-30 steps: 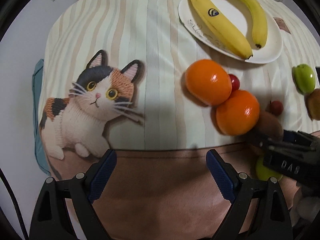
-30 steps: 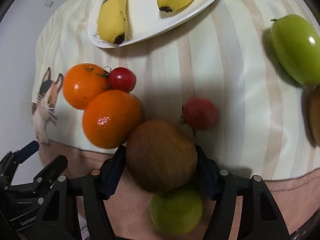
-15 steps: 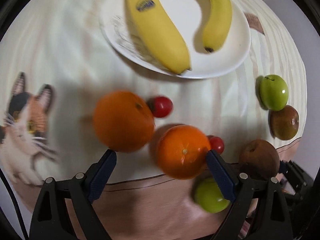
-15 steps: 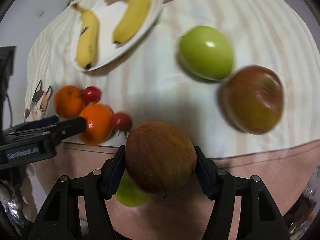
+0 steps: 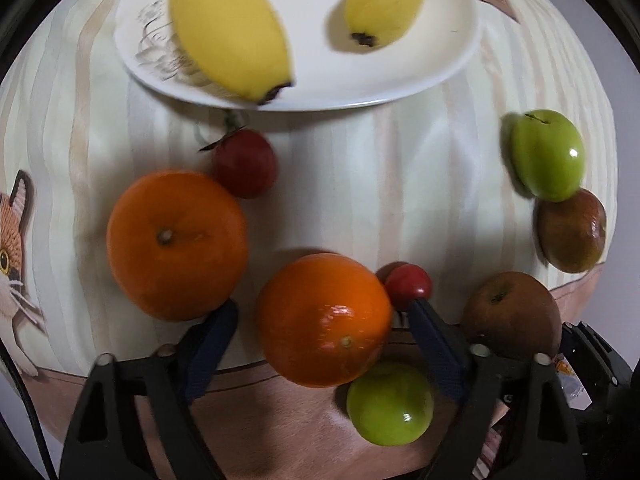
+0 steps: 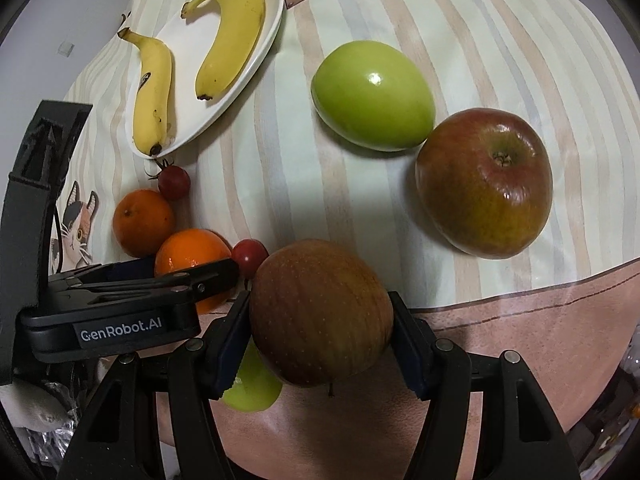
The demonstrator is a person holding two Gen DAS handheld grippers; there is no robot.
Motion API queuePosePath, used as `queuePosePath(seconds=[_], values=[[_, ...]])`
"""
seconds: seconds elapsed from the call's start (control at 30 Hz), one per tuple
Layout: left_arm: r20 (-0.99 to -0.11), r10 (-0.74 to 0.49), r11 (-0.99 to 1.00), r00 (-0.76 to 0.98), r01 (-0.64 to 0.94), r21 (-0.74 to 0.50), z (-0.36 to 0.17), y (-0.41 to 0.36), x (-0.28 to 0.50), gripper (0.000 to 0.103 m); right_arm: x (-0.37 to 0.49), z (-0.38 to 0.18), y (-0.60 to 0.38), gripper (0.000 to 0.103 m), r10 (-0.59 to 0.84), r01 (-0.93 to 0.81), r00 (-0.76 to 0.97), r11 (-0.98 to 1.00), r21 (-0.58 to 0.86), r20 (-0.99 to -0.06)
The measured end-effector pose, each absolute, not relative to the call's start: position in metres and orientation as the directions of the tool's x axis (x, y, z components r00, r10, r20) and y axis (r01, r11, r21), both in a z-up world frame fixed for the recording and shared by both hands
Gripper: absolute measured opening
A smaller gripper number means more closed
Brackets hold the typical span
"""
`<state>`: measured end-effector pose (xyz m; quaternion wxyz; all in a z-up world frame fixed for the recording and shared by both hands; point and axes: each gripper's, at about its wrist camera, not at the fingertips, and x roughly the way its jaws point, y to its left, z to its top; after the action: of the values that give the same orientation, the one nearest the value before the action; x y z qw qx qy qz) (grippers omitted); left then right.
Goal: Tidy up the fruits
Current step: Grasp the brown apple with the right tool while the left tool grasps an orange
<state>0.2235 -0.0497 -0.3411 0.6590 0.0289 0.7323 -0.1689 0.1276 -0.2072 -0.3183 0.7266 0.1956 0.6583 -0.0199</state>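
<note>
Left gripper (image 5: pixel 320 320): jaws just closing around near orange (image 5: pixel 324 320), pads not yet seen pressing. Risk: blue pad (image 5: pixel 434 344) nudging small tomato (image 5: pixel 409 286) touching that orange, or rolling second orange (image 5: pixel 176 244) just beside. Right gripper (image 6: pixel 320 316): clamped on brown apple (image 6: pixel 320 312), raised above green fruit (image 6: pixel 252 388); risk of slip on round skin. Worktop under striped cat-print cloth (image 6: pixel 360 208); plate (image 6: pixel 224 104) with two bananas (image 6: pixel 232 36) at far side. Room beyond dark, unreadable.
</note>
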Motion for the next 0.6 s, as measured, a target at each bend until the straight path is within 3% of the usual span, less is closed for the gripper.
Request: queuePosePath(seconds=[0.13,0.4,0.6], values=[[-0.985,-0.148,0.933,-0.085,0.318,-0.167,-0.331,-0.070,0.210,0.064,0.120,-0.317,-0.207,0.067,0.221,0.286,0.124,0.926,0.248,-0.967],[-0.996,-0.087,0.929,-0.008,0.360,-0.085,-0.319,-0.080,0.191,0.063,0.105,-0.313,-0.219,0.067,0.219,0.301,0.114,0.922,0.244,-0.969],[-1.000,-0.015,0.928,0.008,0.373,-0.011,-0.310,-0.041,0.151,0.063,0.099,-0.310,-0.220,0.067,0.229,0.289,0.110,0.924,0.251,-0.967]])
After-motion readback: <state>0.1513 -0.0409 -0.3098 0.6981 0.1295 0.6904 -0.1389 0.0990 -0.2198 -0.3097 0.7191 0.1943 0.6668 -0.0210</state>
